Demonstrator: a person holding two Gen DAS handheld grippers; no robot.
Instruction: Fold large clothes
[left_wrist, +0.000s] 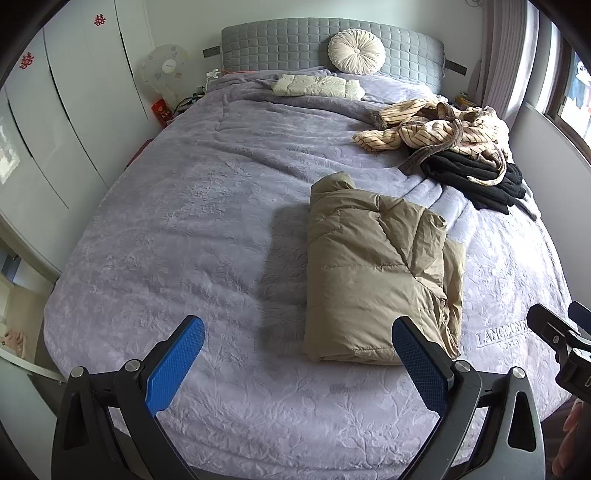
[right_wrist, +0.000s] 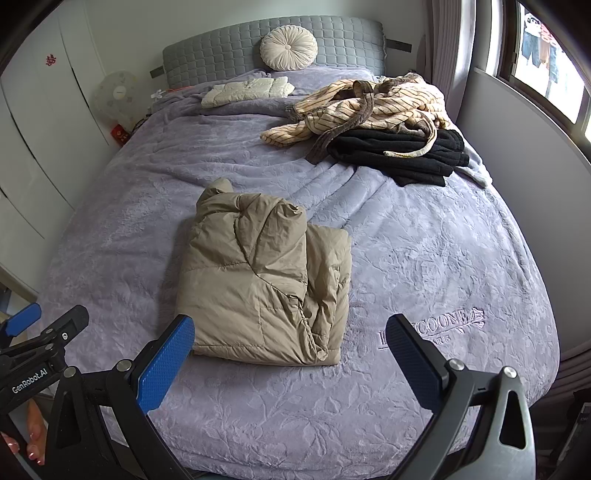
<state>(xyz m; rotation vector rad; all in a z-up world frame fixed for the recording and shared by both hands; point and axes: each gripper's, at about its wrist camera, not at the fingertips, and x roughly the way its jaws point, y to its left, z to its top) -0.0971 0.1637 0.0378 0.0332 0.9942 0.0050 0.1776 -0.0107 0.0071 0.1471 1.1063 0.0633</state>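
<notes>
A tan puffer jacket (left_wrist: 380, 273) (right_wrist: 266, 280) lies folded into a compact rectangle on the lavender bedspread (left_wrist: 184, 229) (right_wrist: 424, 258). My left gripper (left_wrist: 295, 332) is open and empty, held above the foot of the bed, just left of the jacket's near edge. My right gripper (right_wrist: 290, 330) is open too, nothing between its blue pads, hovering over the jacket's near edge. Each gripper shows at the edge of the other's view. A striped cream robe (left_wrist: 436, 127) (right_wrist: 369, 107) lies crumpled on a black garment (left_wrist: 476, 173) (right_wrist: 399, 151) at the far right.
A folded cream jacket (left_wrist: 317, 85) (right_wrist: 247, 90) and a round white cushion (left_wrist: 356, 51) (right_wrist: 289, 48) rest by the grey headboard (left_wrist: 280, 44). White wardrobes (left_wrist: 55, 122) and a fan (left_wrist: 164, 70) stand left of the bed; a wall and window (right_wrist: 546, 62) on the right.
</notes>
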